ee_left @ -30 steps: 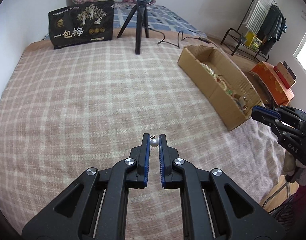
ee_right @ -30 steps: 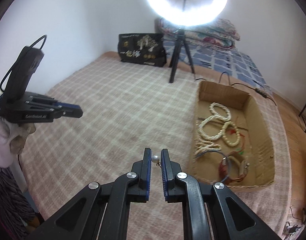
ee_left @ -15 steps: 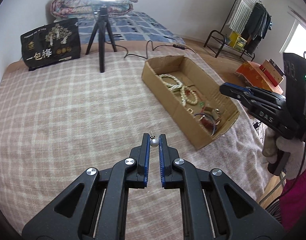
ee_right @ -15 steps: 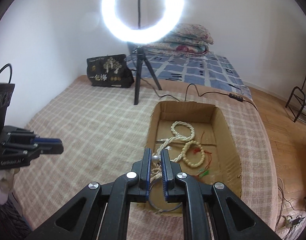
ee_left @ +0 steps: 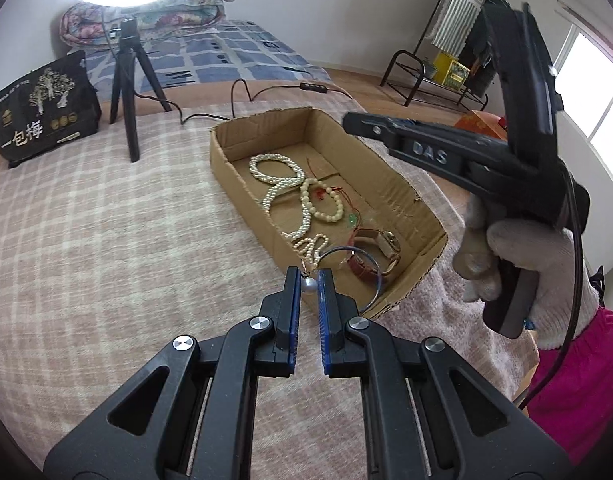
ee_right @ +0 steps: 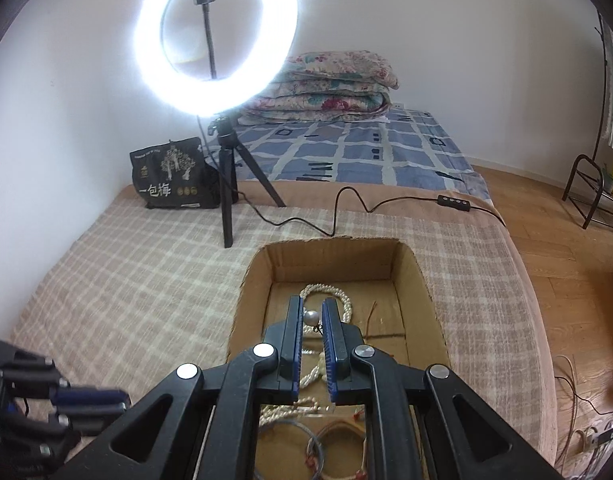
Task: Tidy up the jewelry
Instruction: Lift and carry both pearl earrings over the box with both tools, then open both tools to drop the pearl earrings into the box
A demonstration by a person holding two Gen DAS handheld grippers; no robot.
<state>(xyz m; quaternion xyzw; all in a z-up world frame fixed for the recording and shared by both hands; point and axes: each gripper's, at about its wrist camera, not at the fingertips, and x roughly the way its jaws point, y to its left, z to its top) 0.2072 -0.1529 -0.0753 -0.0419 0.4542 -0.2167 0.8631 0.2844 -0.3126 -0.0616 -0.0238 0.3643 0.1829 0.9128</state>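
My left gripper [ee_left: 308,285] is shut on a small silver pearl earring [ee_left: 308,286], held just above the near left corner of an open cardboard box [ee_left: 242,188]. The box holds white bead necklaces [ee_left: 280,186], a beaded bracelet [ee_left: 322,200], a bangle and a brown-strap watch [ee_left: 376,254]. My right gripper [ee_right: 311,317] is shut on a second pearl earring [ee_right: 311,316] and hovers over the middle of the box [ee_right: 420,280], above a necklace [ee_right: 346,300]. It also shows in the left wrist view [ee_left: 362,126] over the box's right wall.
The box lies on a checked pink blanket [ee_left: 106,240]. A ring light on a black tripod [ee_right: 226,200] stands behind the box, its cable [ee_right: 346,204] trailing past. A black printed bag [ee_right: 172,178] sits at the back left. A clothes rack [ee_left: 458,60] stands on the floor at right.
Both grippers moved toward the box, each still holding its earring. The right one now hovers over the box's inside, and the left one has reached its near corner.
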